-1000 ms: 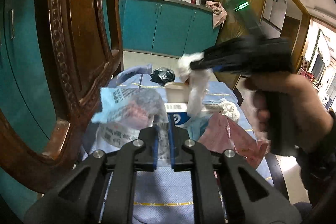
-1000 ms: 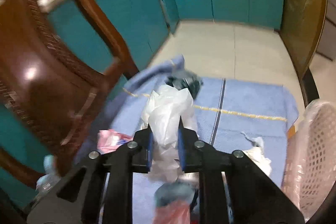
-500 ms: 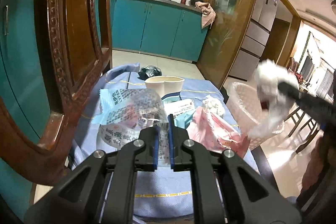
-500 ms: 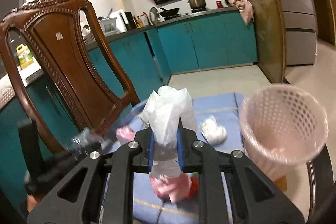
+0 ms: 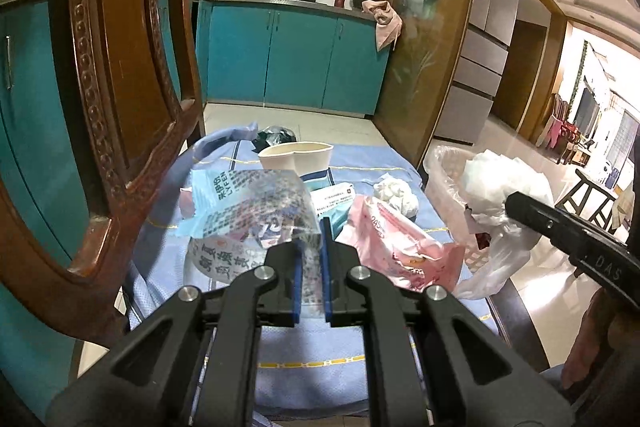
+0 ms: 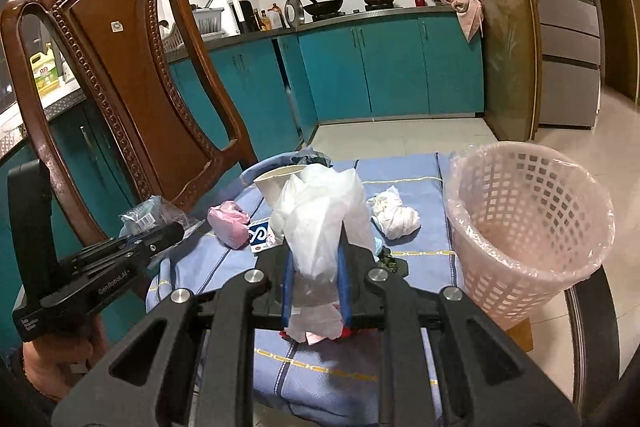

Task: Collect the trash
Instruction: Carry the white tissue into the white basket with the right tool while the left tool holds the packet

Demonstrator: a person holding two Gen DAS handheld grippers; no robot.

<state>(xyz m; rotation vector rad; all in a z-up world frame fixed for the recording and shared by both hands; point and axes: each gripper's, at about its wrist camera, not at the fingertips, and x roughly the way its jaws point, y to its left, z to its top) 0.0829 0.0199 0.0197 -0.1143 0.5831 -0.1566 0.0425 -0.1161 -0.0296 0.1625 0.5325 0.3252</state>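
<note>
The left gripper pinches a clear printed wrapper between its blue pads, held above the near left part of the table, which is covered in blue cloth. The right gripper clamps a crumpled white plastic bag, raised just left of the pink basket at the table's right edge. On the cloth lie a pink packet, a white tissue wad, and a cream cup near the far edge. The basket's contents, possibly nothing, are unclear.
</note>
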